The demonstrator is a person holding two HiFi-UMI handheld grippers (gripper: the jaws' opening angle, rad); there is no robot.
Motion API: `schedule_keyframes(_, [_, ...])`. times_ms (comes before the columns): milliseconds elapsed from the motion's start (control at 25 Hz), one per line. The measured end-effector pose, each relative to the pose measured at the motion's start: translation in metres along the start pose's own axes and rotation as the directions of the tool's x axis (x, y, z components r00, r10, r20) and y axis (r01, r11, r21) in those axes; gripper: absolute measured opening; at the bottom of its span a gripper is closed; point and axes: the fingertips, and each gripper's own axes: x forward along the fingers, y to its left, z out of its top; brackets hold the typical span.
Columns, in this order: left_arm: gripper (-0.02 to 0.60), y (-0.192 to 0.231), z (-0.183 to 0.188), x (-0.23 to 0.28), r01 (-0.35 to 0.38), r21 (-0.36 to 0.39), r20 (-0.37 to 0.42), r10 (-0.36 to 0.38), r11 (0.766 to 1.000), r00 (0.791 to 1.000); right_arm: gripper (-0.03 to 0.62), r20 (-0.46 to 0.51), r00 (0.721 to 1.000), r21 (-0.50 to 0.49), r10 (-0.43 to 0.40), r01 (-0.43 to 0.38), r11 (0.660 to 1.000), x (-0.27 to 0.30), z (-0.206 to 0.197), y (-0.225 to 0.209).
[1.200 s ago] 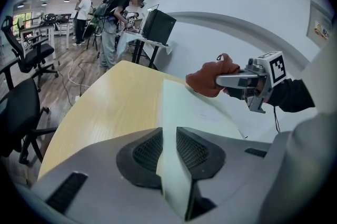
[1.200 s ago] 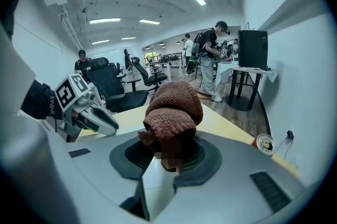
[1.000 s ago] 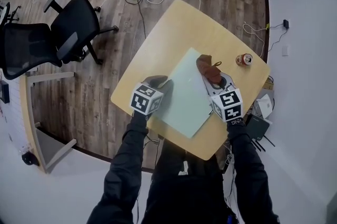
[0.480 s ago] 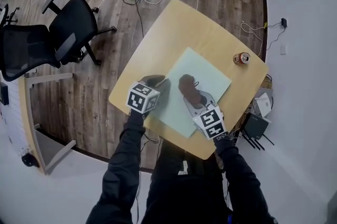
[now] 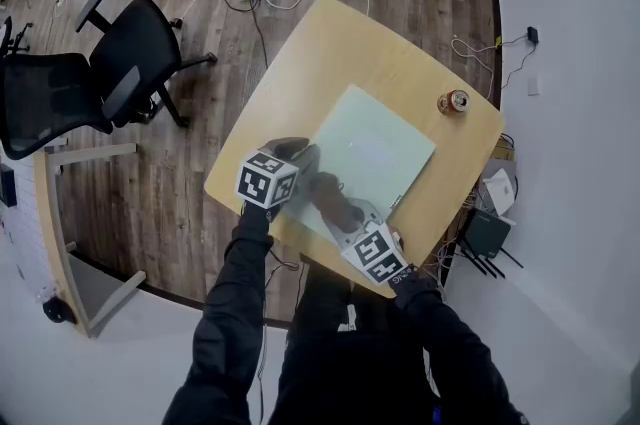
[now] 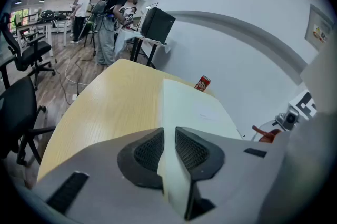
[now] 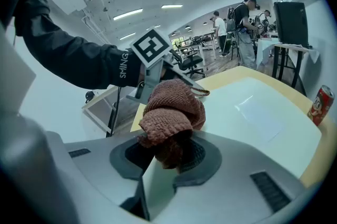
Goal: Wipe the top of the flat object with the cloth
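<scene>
one green board (image 5: 378, 145), left gripper (image 6: 168, 138) pinching its edge, right gripper (image 7: 171, 152) squeezing one brown cloth (image 7: 171, 109) on it, one can (image 5: 452, 101) nearby

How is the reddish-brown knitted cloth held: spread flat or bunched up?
Bunched up: the reddish-brown knitted cloth forms a wadded lump pinched between the jaws of the right gripper, above the pale green flat board.

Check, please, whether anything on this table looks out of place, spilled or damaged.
Nothing stands out. The flat board lies square on the table, clamped by the left gripper; the right gripper holds the cloth. A red can stands upright, apart from the board.
</scene>
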Motion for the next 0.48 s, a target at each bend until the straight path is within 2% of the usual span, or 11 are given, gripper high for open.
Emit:
schedule_keyframes(280, [0.091,0.001,-0.001,-0.002,0.012,0.01,0.001,-0.012,1.0,1.0,0.118,-0.021,0.998,-0.022,0.063,-0.063,0.998,0.007,-0.012,0.043])
schedule_keyframes(480, [0.09,0.0,0.0,0.0,0.023,0.011,0.0,-0.023,1.0,1.0,0.118,-0.028,0.989,-0.032,0.146,-0.147,0.989,0.001,-0.012,0.065])
